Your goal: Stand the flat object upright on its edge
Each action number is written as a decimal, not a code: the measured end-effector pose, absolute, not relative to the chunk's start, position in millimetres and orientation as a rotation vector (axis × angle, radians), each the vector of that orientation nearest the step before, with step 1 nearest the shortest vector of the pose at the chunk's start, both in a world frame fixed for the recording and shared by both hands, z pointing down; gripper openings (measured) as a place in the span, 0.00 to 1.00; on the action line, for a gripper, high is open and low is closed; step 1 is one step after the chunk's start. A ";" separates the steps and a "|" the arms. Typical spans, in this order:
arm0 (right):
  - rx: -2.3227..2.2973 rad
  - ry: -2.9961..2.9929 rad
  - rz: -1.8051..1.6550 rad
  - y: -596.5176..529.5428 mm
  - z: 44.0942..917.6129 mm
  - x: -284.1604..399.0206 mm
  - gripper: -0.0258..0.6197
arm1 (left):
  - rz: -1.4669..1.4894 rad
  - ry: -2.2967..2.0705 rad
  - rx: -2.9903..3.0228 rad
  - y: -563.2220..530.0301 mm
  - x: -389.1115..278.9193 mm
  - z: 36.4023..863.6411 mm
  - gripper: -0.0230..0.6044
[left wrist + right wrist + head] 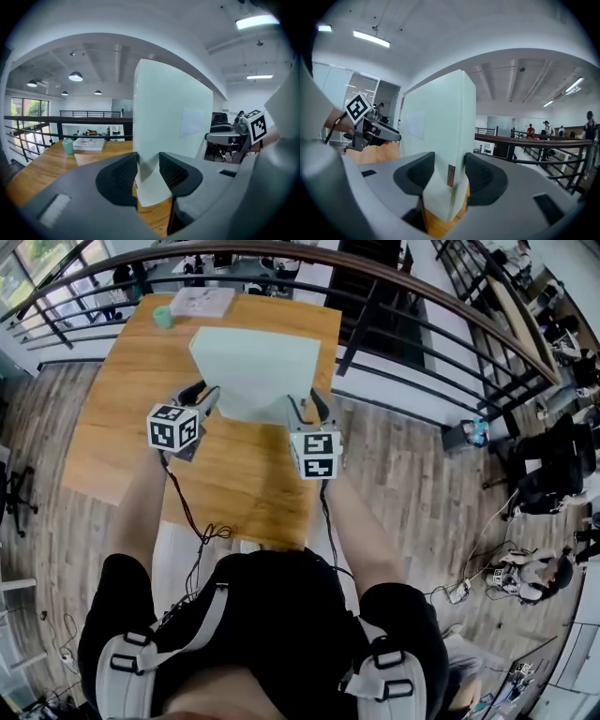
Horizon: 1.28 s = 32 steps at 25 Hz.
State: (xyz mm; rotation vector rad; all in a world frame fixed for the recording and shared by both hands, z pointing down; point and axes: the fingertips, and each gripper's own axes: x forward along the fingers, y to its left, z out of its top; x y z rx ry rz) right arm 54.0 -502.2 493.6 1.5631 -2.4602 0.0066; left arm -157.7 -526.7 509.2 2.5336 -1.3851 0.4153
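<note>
A pale green flat box [253,371] stands upright on its long edge over the wooden table [122,437], its broad face towards me. My left gripper [208,395] is shut on its lower left corner. My right gripper [309,404] is shut on its lower right corner. In the left gripper view the box [173,122] rises between the two dark pads of the left gripper [147,173], both touching it. The right gripper view shows the box [436,122] clamped by the right gripper [449,176], with a small brown label on its narrow edge. Whether its bottom edge touches the wood I cannot tell.
A small green cup [163,317] and a flat white book [202,302] lie at the table's far end. A dark metal railing [422,296] runs behind and to the right of the table. Cables hang from the grippers over the near table edge.
</note>
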 end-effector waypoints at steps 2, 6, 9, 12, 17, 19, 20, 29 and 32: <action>1.585 -2.439 -0.005 -499.0 495.9 62.6 0.36 | 0.440 -1.383 2.563 -525.6 -149.4 510.1 0.27; 1.613 -2.389 -0.011 -491.5 513.1 75.2 0.36 | 0.537 -1.340 2.584 -521.0 -136.1 527.6 0.26; 1.620 -2.353 0.001 -483.8 527.2 79.4 0.36 | 0.592 -1.321 2.586 -515.6 -131.5 542.6 0.26; 1.626 -2.333 0.011 -480.2 540.8 84.7 0.36 | 0.639 -1.303 2.584 -511.0 -125.8 556.3 0.26; 1.613 -2.279 0.077 -477.6 576.3 92.4 0.35 | 0.719 -1.291 2.553 -507.3 -119.2 583.3 0.26; 1.605 -2.257 0.107 -477.3 590.1 93.8 0.35 | 0.746 -1.285 2.540 -505.8 -118.1 595.1 0.26; 1.605 -2.252 0.110 -476.9 594.3 94.3 0.35 | 0.748 -1.285 2.536 -505.2 -117.7 599.2 0.26; 1.621 -2.243 0.123 -489.6 596.4 96.4 0.35 | 0.715 -1.305 2.523 -515.3 -113.9 602.1 0.26; 1.612 -2.237 0.120 -492.9 596.9 97.7 0.36 | 0.728 -1.322 2.526 -517.4 -112.7 602.5 0.26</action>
